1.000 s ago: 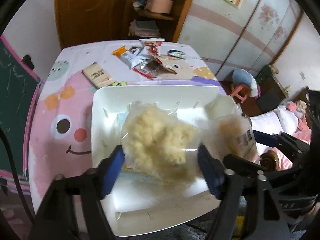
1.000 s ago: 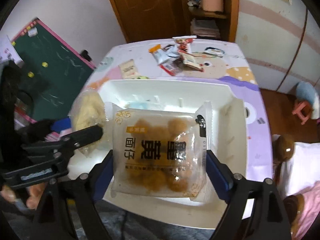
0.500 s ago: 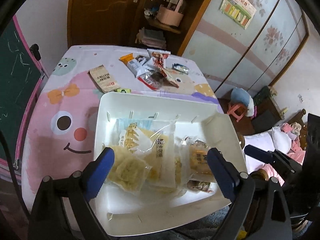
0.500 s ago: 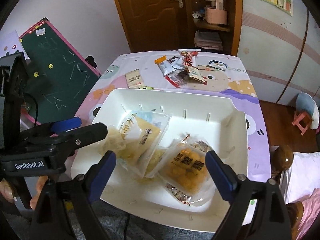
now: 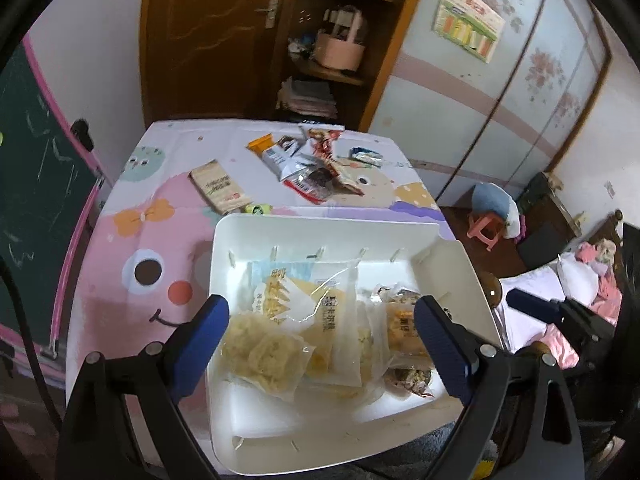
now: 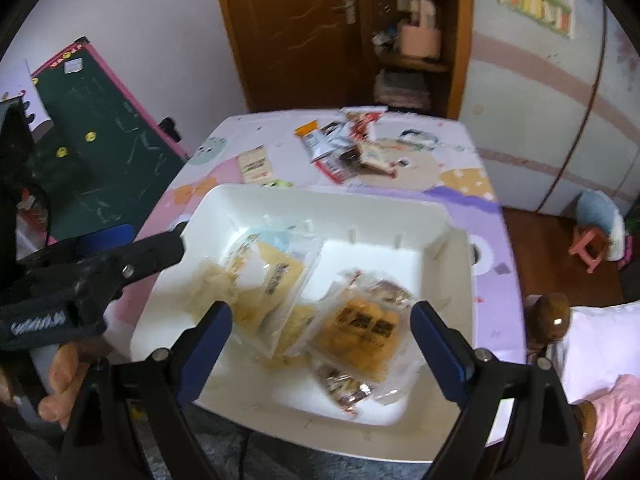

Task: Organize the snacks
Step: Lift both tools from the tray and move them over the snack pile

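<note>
A white tray [image 5: 316, 232] sits at the near edge of the table and holds several snack packets: a pale puffed-snack bag [image 5: 264, 354], a yellow packet [image 5: 304, 300] and an orange packet [image 6: 356, 332]. My left gripper [image 5: 320, 336] is open and empty above the tray's near left part. My right gripper [image 6: 320, 340] is open and empty above the tray's near right part. The left gripper also shows in the right wrist view [image 6: 120, 256] at the tray's left rim. A heap of loose snack packets [image 5: 312, 168] lies at the table's far end.
A flat beige packet [image 5: 218, 186] and a small green item [image 5: 258, 209] lie beyond the tray on the cartoon tablecloth [image 5: 140, 240]. A green chalkboard [image 6: 108, 152] leans at the left. A door and shelves stand behind the table. A pink stool [image 5: 486, 232] is at the right.
Both grippers opened and let go of their packets, the puffed-snack bag and the orange packet, which now lie in the tray. Both grippers drew back and upward.
</note>
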Available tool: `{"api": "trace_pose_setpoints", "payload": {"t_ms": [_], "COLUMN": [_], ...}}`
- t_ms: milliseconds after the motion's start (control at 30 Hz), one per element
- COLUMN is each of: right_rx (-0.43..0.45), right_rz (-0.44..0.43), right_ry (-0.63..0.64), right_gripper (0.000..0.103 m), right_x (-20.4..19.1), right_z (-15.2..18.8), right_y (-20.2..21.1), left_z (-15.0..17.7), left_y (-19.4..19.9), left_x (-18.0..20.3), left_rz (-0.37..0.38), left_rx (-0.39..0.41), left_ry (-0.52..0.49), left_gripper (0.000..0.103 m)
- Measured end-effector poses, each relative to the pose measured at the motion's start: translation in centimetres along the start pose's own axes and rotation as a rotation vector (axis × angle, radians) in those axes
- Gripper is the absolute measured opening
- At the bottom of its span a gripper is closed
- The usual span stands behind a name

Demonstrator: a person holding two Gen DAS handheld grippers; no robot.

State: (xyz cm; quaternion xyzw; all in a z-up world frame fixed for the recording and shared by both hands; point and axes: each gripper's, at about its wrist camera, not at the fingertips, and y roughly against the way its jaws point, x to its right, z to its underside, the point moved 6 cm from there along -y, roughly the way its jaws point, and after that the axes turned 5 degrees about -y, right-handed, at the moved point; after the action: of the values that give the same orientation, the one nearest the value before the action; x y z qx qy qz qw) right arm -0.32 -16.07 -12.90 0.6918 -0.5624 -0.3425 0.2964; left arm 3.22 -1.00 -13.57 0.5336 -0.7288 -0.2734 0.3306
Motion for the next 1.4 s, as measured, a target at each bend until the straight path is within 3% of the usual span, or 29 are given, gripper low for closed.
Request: {"api": "trace_pose_setpoints", "payload": {"t_ms": [200,467,700,900,1133,1267,1400], "right_rx": [-0.016,0.038,0.104,0.165,0.322,0.328,0.310], "right_rz": [-0.055,-0.109,-0.015,-0.006,0.181,0.227,0.264], "right_ry": [-0.037,-0.062,-0.065,-0.067,0.011,0.028,0.057], "right_gripper": [0.091,0.090,0.090,0.090,0.090,0.090,0.090], "right_x": [0.6,0.6,1.9,4.1,6.9,7.8,8.1], "right_z": [-0.1,-0.8,-3.0,-8.2,-18.0,-22.8,-27.4], "right_y": [-0.1,1.1,2.5,5.8,10.6,11.0,9.3], "left_z": [-0.3,-1.7,-4.1,-9.4,-18.2,-23.3,-27.0], "left_y": [0.4,1.6,2.5,4.9,7.8,8.6,7.2], "left_x": [1.2,1.3,1.5,1.3,-1.5,-3.3,-5.0], "left_rz": [0.008,-0.037,-0.074,-0.111,-0.162,-0.265,-0.323], "left_rx": [0.008,0.050,0.047,0.074,0.139,0.210,0.216], "left_ry": [-0.065,-0.106,-0.151,-0.188,-0.147,-0.142,-0.138], "left_gripper": [0.093,0.093,0.093,0.093,0.093,0.093,0.093]}}
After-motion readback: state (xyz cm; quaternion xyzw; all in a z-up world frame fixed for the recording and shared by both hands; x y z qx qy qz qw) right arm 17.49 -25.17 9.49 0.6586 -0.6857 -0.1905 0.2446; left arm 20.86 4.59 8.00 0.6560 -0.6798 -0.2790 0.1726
